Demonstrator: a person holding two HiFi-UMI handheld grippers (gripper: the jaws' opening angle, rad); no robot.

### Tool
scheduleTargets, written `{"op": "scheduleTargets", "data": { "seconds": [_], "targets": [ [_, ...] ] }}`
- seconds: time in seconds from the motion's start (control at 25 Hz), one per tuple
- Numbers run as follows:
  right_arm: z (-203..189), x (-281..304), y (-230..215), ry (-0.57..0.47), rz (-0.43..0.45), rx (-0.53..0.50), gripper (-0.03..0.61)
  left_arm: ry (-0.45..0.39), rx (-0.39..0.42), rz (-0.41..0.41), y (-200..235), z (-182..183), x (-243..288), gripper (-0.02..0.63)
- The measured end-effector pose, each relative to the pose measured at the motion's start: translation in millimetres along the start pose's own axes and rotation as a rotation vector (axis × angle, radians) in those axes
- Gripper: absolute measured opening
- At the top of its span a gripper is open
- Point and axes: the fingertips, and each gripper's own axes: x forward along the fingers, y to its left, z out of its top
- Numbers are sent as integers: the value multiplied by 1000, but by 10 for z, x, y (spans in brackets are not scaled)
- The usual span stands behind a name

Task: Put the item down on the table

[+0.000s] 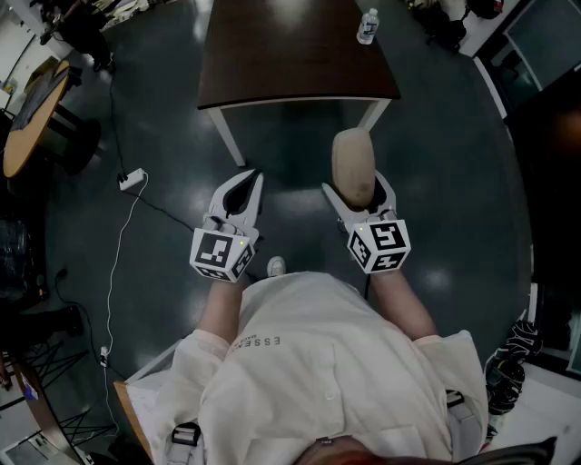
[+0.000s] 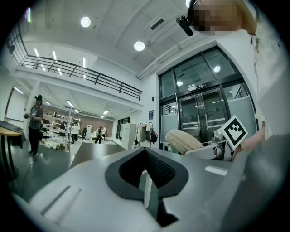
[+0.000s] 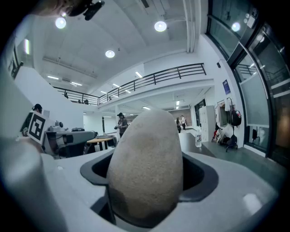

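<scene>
A beige, egg-shaped item stands upright between the jaws of my right gripper, which is shut on it. In the right gripper view the item fills the space between the dark pads. My left gripper is beside it to the left, shut and empty; in the left gripper view its pads meet with nothing between them. Both grippers are held above the dark floor, short of the near edge of a dark brown table with white legs. From the left gripper view the item shows off to the right.
A water bottle stands on the table's far right corner. A white power strip with a cable lies on the floor to the left. A round wooden table is at the far left. People stand in the hall.
</scene>
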Motion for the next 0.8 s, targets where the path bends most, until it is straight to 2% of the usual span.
{"op": "scheduleTargets", "data": {
  "seconds": [0.8],
  "targets": [
    [11,49,3,-18,-12,39,394,4,-12,9,100,-66,-77,17]
  ]
}}
